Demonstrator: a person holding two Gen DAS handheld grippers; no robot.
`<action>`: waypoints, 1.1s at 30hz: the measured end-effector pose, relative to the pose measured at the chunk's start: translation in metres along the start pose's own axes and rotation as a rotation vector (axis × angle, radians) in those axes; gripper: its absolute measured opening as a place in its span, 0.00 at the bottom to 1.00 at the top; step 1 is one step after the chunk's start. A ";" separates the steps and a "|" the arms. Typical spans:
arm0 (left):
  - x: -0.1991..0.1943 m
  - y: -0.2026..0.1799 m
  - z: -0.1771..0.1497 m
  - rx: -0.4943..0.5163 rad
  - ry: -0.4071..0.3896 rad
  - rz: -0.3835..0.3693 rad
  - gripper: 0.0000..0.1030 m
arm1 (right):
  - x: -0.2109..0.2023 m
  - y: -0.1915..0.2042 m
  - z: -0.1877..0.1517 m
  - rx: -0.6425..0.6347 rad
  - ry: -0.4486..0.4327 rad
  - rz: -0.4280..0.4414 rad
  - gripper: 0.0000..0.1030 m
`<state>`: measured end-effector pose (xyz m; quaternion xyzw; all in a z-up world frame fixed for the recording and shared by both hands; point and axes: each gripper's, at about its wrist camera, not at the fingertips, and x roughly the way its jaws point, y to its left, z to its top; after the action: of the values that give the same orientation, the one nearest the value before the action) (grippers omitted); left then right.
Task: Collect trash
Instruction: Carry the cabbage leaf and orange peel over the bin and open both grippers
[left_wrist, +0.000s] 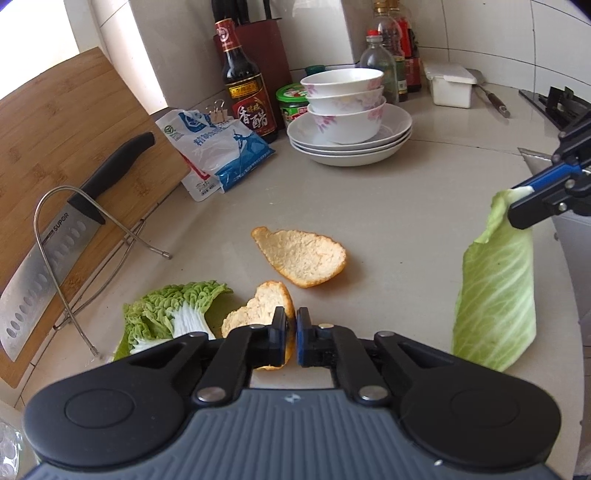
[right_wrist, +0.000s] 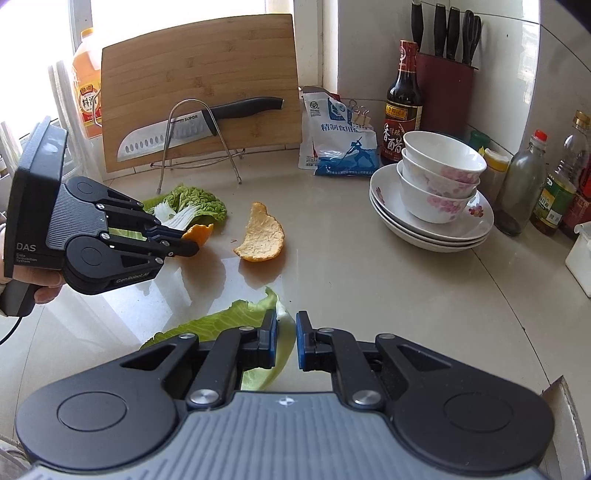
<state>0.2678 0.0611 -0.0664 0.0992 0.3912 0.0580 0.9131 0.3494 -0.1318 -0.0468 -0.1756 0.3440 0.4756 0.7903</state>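
The left gripper (left_wrist: 291, 325) is clamped on 1 curled piece of orange peel (left_wrist: 258, 308), its blue pads pressed tight against the peel's edge, low over the pale countertop (left_wrist: 388, 221). The right gripper (right_wrist: 286, 332) is closed on the pale stem end of 1 smooth cabbage leaf (left_wrist: 495, 295), which hangs down from its fingers, clear of the counter in the left wrist view.

Just beyond the held peel lies a 2nd, larger orange peel (left_wrist: 301, 256), pith side up, flat on the counter. Beside the left gripper, touching the held peel, lies 1 crinkled napa cabbage leaf (left_wrist: 173, 314). That makes 2 peels and 2 leaves.

Farther out stands a pile of 3 plates (right_wrist: 432, 225) with 3 flowered bowls (right_wrist: 439, 173) nested on top. Behind it are 1 dark vinegar bottle (right_wrist: 402, 107), 1 white and blue salt bag (right_wrist: 340, 140) with binder clips, and 1 red knife block (right_wrist: 447, 92). A wooden cutting board (right_wrist: 199, 74) leans against the wall on 1 wire rack (right_wrist: 199, 144), which also holds 1 knife (right_wrist: 184, 131) with a black handle. A yellow bottle (right_wrist: 86, 85) stands by the window, and several condiment bottles cluster at the right. A person's hand (right_wrist: 44, 291) holds the left gripper's handle.
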 end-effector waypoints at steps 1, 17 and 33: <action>-0.006 -0.003 0.001 0.010 -0.002 -0.015 0.03 | -0.002 0.000 -0.001 0.002 0.000 -0.001 0.12; -0.071 -0.082 0.024 0.173 -0.048 -0.271 0.03 | -0.078 -0.007 -0.054 0.079 -0.019 -0.096 0.12; -0.081 -0.217 0.046 0.354 -0.105 -0.519 0.03 | -0.145 -0.062 -0.177 0.319 0.032 -0.342 0.12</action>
<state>0.2517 -0.1716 -0.0271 0.1561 0.3597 -0.2510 0.8850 0.2915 -0.3607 -0.0711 -0.1116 0.3925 0.2718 0.8715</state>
